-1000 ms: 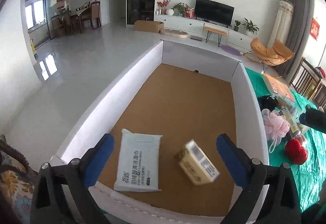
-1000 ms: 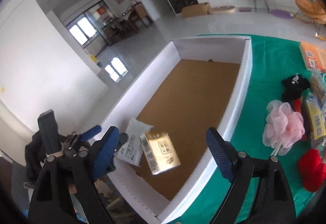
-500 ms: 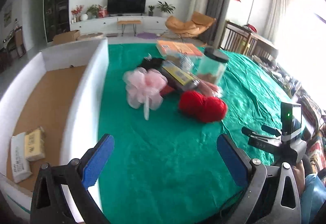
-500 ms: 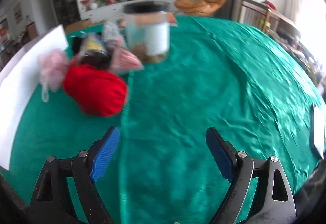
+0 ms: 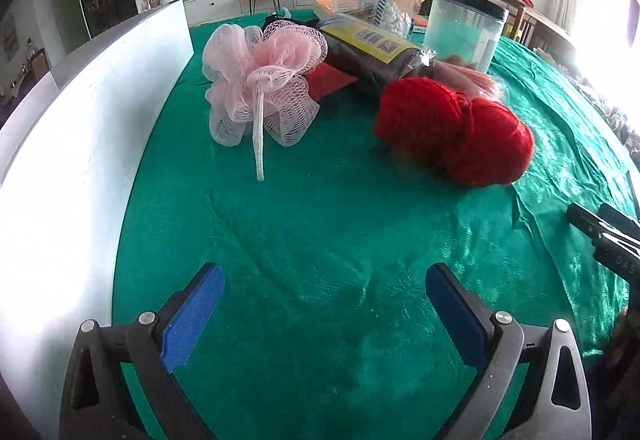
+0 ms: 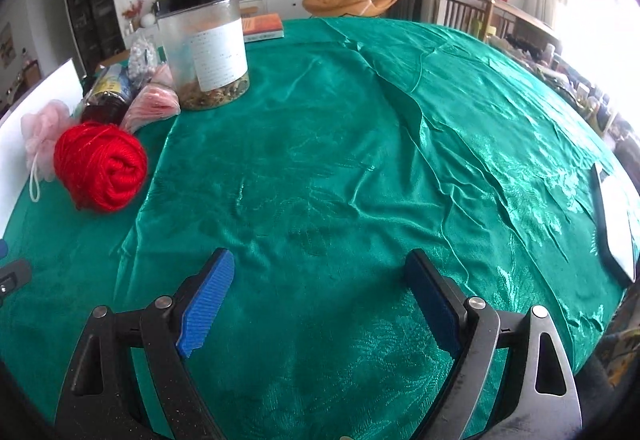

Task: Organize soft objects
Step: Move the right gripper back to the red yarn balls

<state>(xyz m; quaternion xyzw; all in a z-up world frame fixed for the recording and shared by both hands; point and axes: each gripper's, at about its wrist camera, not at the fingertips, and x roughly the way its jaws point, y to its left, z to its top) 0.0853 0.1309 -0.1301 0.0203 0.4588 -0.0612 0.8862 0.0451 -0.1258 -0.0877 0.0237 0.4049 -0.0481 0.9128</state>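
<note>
A pink mesh bath pouf lies on the green tablecloth next to the white box wall. A red yarn ball lies to its right; it also shows in the right wrist view, with the pouf behind it. My left gripper is open and empty, low over the cloth, short of both. My right gripper is open and empty over bare cloth, to the right of the yarn.
A clear jar with a black lid, a dark packet with a yellow label, a pink striped pack and a bag of white balls crowd behind the soft things. A white tablet lies at the right edge.
Both grippers have swung away from the box, where a yellow pack dropped beside a white wipes pack, and now sit low over the green cloth nearer the pouf and yarn.
</note>
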